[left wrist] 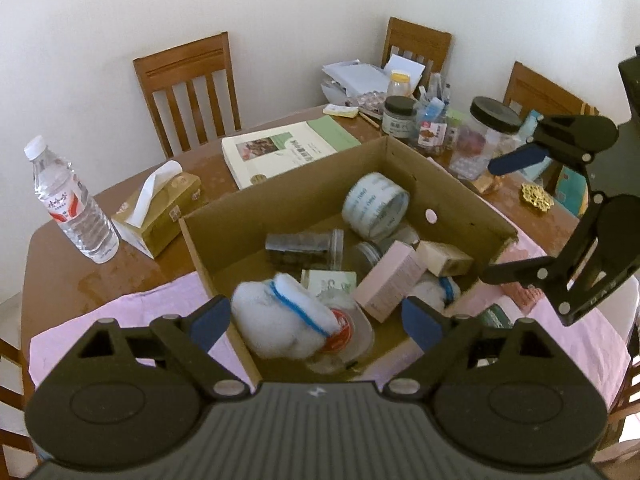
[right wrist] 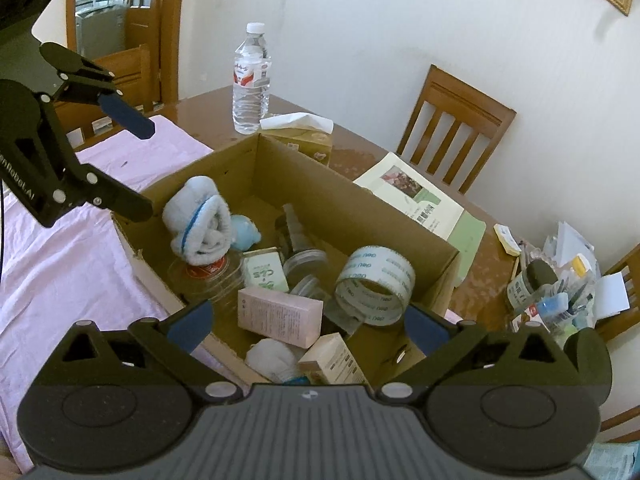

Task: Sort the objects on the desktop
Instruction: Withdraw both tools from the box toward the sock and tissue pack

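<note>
A cardboard box (left wrist: 288,200) is seen at the centre of both views on the wooden worktop (left wrist: 120,272), already holding a mixed load. Both sets of tongs hang over it with jaws spread wide and nothing between them: the left tongs (left wrist: 316,322) at the bottom of the left wrist view, the right tongs (right wrist: 306,322) at the bottom of the right wrist view.

Inside the box, a rolled white towel (left wrist: 276,316) with a blue band is judged soft and light, best pinched across its middle. The tape roll (left wrist: 376,210) looks stiff and light, and could be taken through its rim. The pink carton (left wrist: 390,280) is rigid with flat faces suited to the pads. The clear jars (left wrist: 304,246) are likely slippery and breakable.

Still outside the box, a water bottle (left wrist: 72,204) and a tissue box (left wrist: 160,216) stand at the left of the left wrist view.

A black-lidded jar (left wrist: 486,136) at the upper right is shown only in the left wrist view. A small pale blue item (right wrist: 245,234) behind the towel is shown only in the right wrist view.
</note>
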### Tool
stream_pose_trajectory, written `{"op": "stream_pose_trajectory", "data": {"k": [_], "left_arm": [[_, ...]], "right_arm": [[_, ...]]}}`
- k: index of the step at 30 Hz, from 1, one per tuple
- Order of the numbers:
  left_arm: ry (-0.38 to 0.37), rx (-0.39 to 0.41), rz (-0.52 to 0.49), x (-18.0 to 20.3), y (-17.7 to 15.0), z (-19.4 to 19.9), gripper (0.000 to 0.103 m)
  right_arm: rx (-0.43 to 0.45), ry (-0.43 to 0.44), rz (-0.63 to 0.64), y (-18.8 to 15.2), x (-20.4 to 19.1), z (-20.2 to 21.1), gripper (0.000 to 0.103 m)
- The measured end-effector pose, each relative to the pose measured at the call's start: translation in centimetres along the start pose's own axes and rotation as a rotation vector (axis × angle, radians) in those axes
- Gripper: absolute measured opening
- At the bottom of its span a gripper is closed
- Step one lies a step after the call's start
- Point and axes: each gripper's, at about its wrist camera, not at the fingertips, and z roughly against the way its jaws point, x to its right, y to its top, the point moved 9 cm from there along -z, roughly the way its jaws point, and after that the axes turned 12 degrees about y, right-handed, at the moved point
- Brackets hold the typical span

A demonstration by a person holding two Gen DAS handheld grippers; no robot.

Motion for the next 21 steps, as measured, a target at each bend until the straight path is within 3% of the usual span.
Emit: {"op": "stream_pose_trajectory", "data": {"k": [21], "left_arm": [[-0.036, -0.039, -0.069, 3.4, -4.4, 1.1, 0.093]], "right_arm": [[-0.028, -0.015, -0.149, -6.8, -3.6, 0.6, 0.103]]}}
